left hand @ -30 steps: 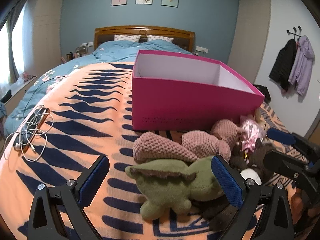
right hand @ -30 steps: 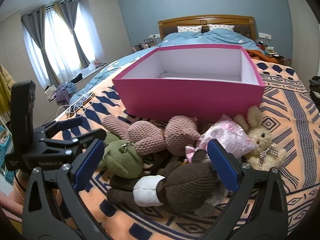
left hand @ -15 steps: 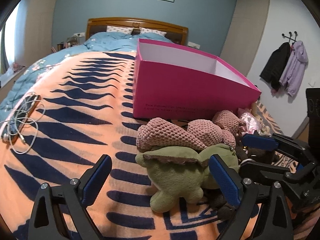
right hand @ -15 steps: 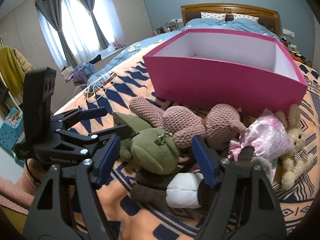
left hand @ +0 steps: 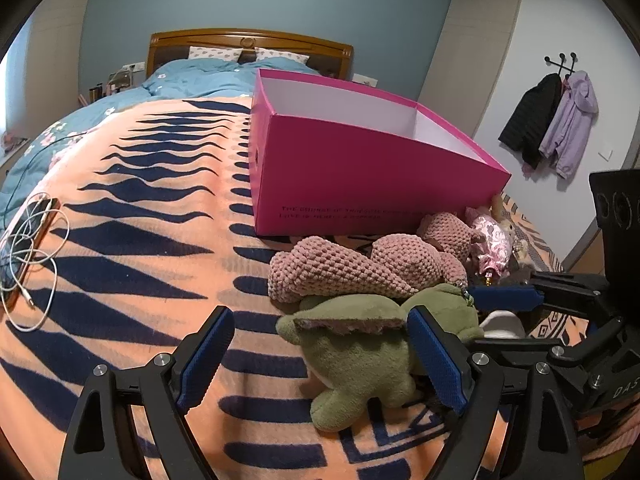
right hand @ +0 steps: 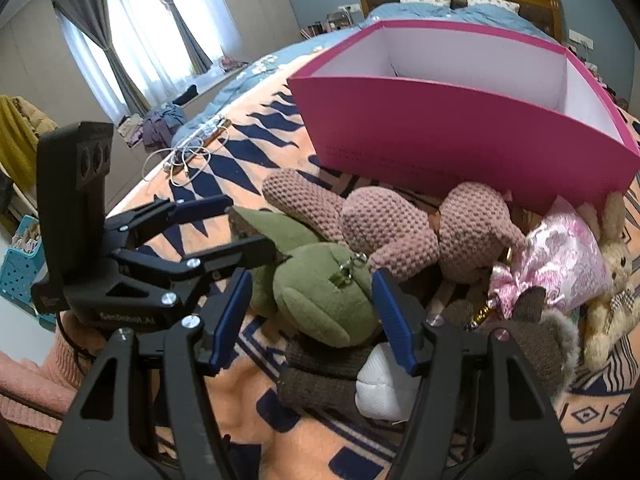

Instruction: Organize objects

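Left wrist view: I see my left gripper (left hand: 322, 356) low over the orange and navy blanket (left hand: 132, 240). Its jaws are closing. The green plush toy (left hand: 360, 356) lies between them. The right pad sits against the toy's side; the left pad stands clear of it, with bare blanket between.

The pink knitted toy (left hand: 352, 272) lies just beyond the green one, touching its far edge. The pink box (left hand: 360, 184) stands open on the blanket beyond both toys. Its inside is white. A phone with a coiled white cable (left hand: 24, 248) lies well apart at the far left edge of the bed.

Right wrist view: my right gripper (right hand: 312, 312) is also closing. The green toy's rounded head lies between its pads. The right pad appears to touch the head. I cannot tell whether the left pad makes contact. The left gripper enters from the left, its fingers (right hand: 248, 252) reaching the same toy.

A brown toy with a white patch (right hand: 360, 384) lies under and near the green one. A pink patterned pouch (right hand: 568, 256) and a beige rabbit (right hand: 612, 276) lie to the right, in front of the box's near right corner.
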Demonstrator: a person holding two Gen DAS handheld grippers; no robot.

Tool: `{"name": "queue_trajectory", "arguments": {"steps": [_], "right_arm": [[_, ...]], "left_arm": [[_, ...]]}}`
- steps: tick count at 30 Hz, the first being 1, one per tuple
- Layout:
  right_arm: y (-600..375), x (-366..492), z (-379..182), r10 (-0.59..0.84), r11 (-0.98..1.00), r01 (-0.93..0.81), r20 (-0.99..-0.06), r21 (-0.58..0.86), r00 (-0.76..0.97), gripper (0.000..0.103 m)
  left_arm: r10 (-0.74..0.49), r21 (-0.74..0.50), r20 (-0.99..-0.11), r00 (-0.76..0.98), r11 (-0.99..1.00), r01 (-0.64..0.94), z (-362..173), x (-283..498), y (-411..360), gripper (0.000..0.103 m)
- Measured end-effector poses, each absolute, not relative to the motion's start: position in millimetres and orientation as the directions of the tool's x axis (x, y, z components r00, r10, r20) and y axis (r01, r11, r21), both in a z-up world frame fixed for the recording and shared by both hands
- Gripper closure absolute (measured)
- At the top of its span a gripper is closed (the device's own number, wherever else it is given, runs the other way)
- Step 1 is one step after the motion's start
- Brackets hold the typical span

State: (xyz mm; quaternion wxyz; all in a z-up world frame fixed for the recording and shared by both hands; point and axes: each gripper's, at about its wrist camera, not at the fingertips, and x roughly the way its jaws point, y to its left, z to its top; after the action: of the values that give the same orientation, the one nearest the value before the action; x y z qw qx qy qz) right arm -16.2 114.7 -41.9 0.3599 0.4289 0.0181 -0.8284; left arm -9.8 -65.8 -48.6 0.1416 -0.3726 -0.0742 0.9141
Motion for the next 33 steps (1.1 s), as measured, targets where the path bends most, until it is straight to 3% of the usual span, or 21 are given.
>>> {"name": "queue_trajectory", "arguments": {"steps": [6,10,22,33], "right_arm": [[120.3,-16.0,-50.8,-0.551,-0.758,0.58,-0.768,0.298,-0.327,0.038],[120.9,-24.8,-62.2,-0.561,-0.762,0.552,-0.77,0.338,-0.303,0.042],[132.4,-12.9,-45.5,-0.627,-0.715,0.6,-0.709,0.358,-0.324,0.045],[138.9,2.6,2.9,-0.684,-0.664,0.681,-0.62,0.309,-0.385,0.045]], "left_arm": [[0.368,-0.267,-0.672,-0.643,-0.93,-0.253,-54.1,-16.1,-63.4,0.018],[0.423,-0.311,-0.659,-0.622,-0.906,-0.286,-53.4,-12.9,-63.6,0.035],[0.506,-0.422,-0.603,-0.617,-0.858,-0.292,-40.9,10.4,-72.0,0.035],[0.485,-0.343,-0.512,-0.709,-0.872,-0.349,14.8,17.8,-67.2,0.035]]}}
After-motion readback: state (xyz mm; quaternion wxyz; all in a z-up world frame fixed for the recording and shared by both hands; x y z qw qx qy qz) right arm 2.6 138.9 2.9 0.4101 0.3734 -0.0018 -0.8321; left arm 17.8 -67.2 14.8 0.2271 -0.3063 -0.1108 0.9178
